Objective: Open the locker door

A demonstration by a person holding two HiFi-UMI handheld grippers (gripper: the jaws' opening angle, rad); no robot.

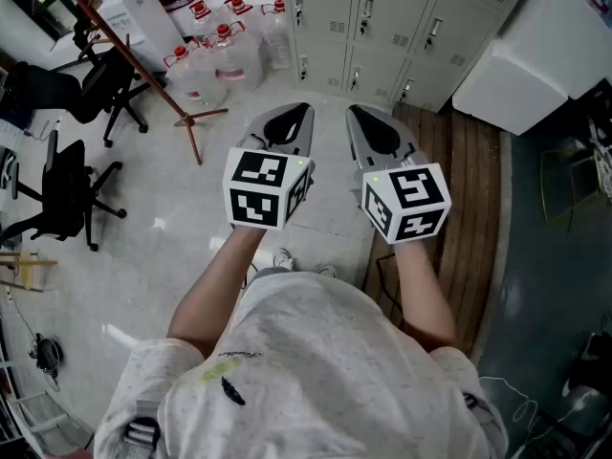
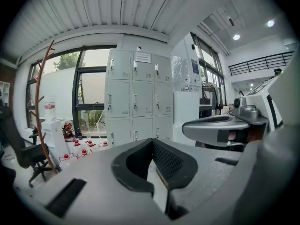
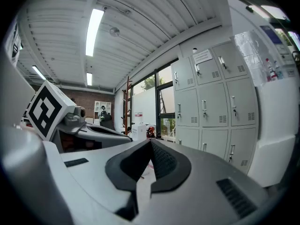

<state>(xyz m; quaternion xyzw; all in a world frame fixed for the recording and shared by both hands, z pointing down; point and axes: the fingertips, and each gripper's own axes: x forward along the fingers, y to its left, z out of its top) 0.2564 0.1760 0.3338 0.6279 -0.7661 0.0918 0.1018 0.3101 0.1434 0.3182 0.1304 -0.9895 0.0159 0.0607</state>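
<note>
The locker bank point(image 2: 136, 97), its doors all shut, is seen well ahead of the left gripper point(image 2: 152, 142) and ahead-right of the right gripper point(image 3: 151, 142). Both pairs of jaws are pressed together, nothing held between them. Red-capped water jugs point(image 2: 79, 153) and a wooden coat stand point(image 2: 43, 107) are placed left of the left jaws.

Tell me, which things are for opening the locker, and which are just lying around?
For the job: lockers, left gripper, right gripper; both grippers are shut and hold nothing.

Just lying about: water jugs, chairs, coat stand.
</note>
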